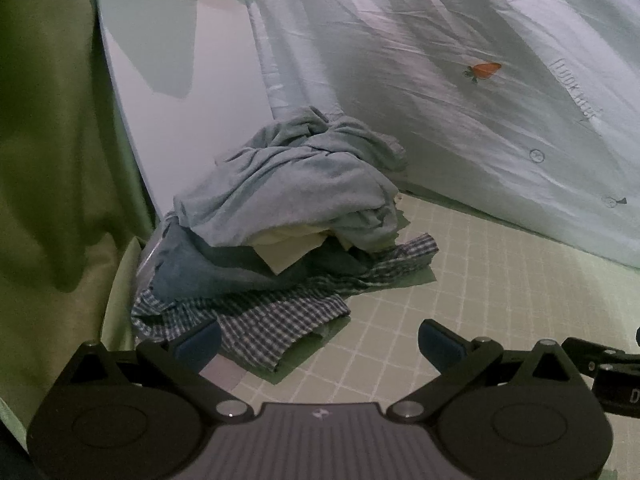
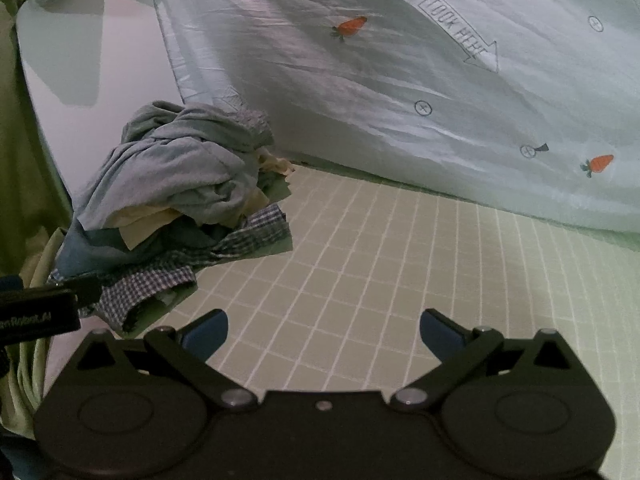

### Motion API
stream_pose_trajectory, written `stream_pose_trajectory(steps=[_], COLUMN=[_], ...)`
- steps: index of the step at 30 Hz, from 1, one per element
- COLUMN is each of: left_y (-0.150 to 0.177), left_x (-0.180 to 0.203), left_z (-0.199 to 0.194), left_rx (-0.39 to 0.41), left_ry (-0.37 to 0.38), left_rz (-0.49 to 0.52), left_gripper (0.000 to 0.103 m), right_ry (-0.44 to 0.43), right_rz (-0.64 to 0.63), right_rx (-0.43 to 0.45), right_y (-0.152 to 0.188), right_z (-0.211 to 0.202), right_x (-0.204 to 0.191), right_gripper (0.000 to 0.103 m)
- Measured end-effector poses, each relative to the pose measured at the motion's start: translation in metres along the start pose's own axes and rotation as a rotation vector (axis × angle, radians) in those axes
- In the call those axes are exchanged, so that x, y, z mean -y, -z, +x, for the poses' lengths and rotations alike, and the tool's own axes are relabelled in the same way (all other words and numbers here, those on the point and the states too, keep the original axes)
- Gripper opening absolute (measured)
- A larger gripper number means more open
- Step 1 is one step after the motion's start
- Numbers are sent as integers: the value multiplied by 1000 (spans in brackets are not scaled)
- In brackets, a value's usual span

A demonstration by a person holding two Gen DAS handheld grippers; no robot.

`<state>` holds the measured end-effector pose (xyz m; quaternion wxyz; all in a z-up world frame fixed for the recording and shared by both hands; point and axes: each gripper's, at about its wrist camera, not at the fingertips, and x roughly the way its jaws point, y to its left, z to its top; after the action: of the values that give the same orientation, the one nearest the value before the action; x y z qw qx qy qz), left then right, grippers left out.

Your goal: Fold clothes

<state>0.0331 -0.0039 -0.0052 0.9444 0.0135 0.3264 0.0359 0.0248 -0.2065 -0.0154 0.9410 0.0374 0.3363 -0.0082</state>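
Clothes point(image 1: 288, 216) heaped unfolded at mat's point(image 2: 360, 264) left edge, checked shirt point(image 1: 256, 320) seemingly lowest. Your left gripper point(image 1: 320, 342) and right gripper point(image 2: 324, 332): fingers spread, empty. Nothing folded yet.

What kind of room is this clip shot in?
Most likely a bedroom: a pale quilt with carrot prints is bunched behind a green grid-patterned mat, and a pile of unfolded clothes sits on the mat.
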Motion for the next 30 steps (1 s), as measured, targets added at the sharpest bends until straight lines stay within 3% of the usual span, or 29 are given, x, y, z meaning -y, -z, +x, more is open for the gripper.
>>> stream_pose_trajectory(steps=[10,17,25,29,30], left_y=[-13,-54,-131,-165,-172], left_x=[-14,-46,-74,-70,-68], left_z=[21,55,119,159,169], left_rx=[-24,-15,10,7,3], left_ry=[-1,-28,-11,24,31], left_rz=[-58,-143,-193,-175,-166], left_gripper=[103,100,77,69,62], right_ry=[-8,-40,-72,-133,-133], right_rz=[-5,-82,-169,-197,-219], right_rx=[45,81,150,139,134], right_y=[-19,-67,-153,-187,-192], right_z=[19,52,124,169,180], right_x=[-6,-35,-93,-121,-127], right_gripper=[103,103,101,94,87])
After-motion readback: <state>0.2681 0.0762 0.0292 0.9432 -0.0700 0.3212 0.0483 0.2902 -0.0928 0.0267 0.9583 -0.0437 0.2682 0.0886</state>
